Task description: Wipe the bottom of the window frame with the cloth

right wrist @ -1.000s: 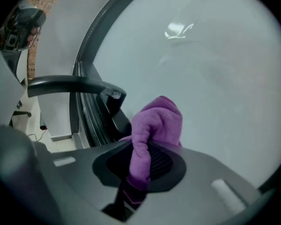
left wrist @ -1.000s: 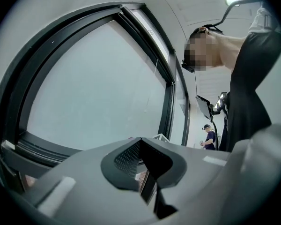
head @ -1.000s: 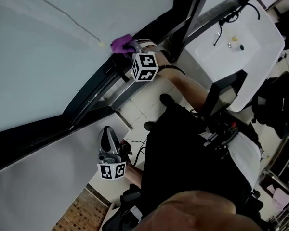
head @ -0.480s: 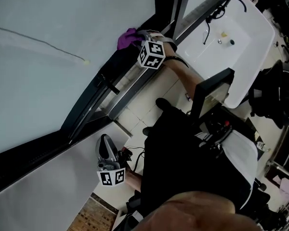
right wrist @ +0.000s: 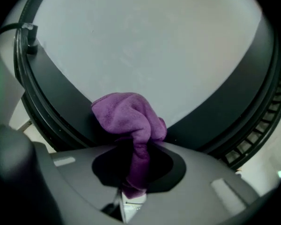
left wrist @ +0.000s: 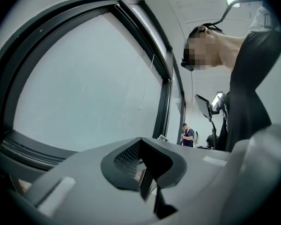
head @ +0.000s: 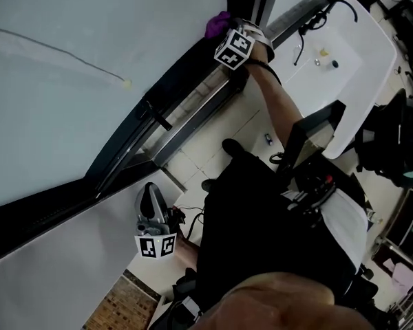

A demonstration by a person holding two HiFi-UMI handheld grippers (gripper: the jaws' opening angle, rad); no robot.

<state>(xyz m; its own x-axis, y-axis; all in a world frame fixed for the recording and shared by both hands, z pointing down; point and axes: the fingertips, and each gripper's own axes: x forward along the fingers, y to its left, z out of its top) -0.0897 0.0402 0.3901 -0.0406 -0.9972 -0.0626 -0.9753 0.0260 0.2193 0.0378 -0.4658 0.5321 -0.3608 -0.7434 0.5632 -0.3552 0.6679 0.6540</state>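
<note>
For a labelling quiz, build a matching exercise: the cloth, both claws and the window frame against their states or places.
1. purple fleecy cloth
2. left claw
3. right claw
4. black metal window frame

a. shut, nothing in it
b. runs under the pale pane
c. shut on the cloth
d. bunched against the frame

Pairs: 1-d, 2-a, 3-c, 4-b

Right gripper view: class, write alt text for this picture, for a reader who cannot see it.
A purple cloth is pinched in the right hand-held gripper, its bunched end in front of the dark window frame. Pale glass fills the view above.
</note>
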